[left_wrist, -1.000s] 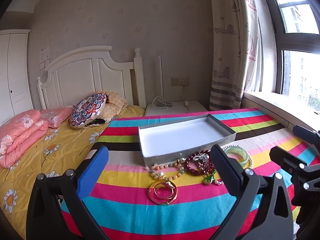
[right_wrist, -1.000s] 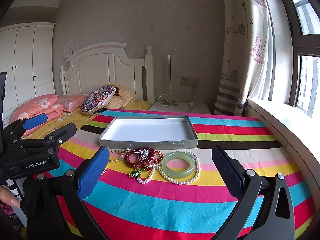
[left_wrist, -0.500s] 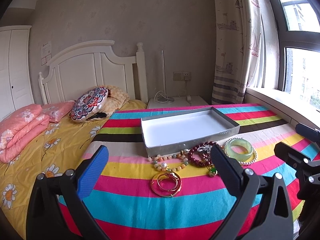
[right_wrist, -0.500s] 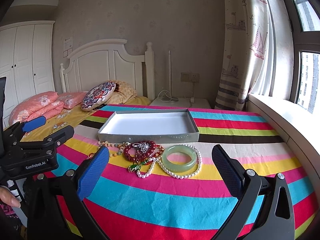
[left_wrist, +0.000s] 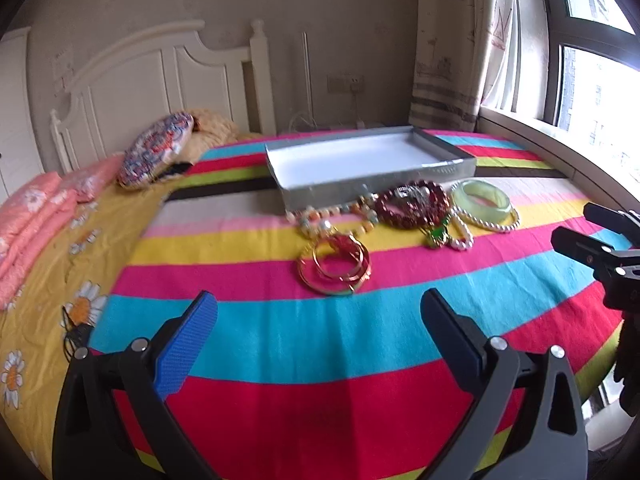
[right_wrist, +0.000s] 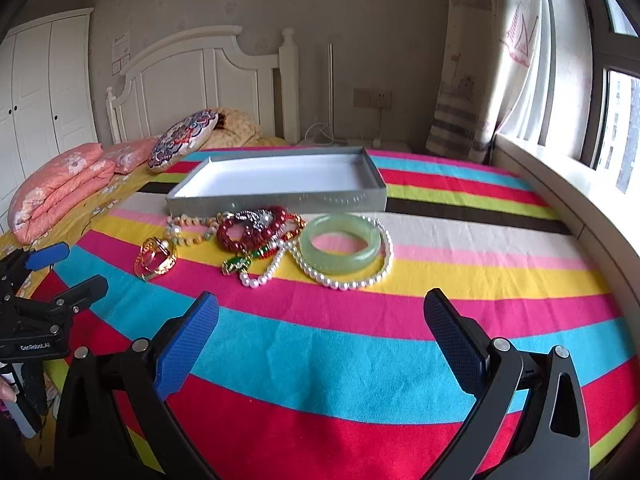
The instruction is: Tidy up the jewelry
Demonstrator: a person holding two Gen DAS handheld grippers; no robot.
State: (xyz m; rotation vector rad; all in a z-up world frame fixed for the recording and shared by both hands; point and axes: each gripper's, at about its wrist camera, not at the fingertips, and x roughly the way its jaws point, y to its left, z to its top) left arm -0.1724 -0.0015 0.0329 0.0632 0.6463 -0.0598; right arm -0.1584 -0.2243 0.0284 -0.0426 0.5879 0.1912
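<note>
A shallow grey box (left_wrist: 440, 169) with a white inside (right_wrist: 280, 178) lies empty on the striped cloth. In front of it lies jewelry: gold bangles (left_wrist: 334, 268) (right_wrist: 155, 258), a beaded bracelet (left_wrist: 320, 218) (right_wrist: 188, 230), dark red bead bracelets (left_wrist: 412, 204) (right_wrist: 256, 230), a green pendant (right_wrist: 240, 264), a pearl necklace (right_wrist: 340, 278) and a jade bangle (left_wrist: 482, 196) (right_wrist: 340, 248). My left gripper (left_wrist: 318, 332) is open and empty, short of the gold bangles. My right gripper (right_wrist: 320, 332) is open and empty, short of the pearls.
The striped cloth (right_wrist: 360, 360) covers a table beside a bed with pink quilts (right_wrist: 60, 192) and a patterned cushion (right_wrist: 184, 140). A window sill (right_wrist: 560, 184) and curtain (right_wrist: 480, 60) run along the right. Each gripper shows at the edge of the other's view.
Both views have tilted down and moved closer to the jewelry. Both grippers stay open and empty. The jewelry and box have not moved.
</note>
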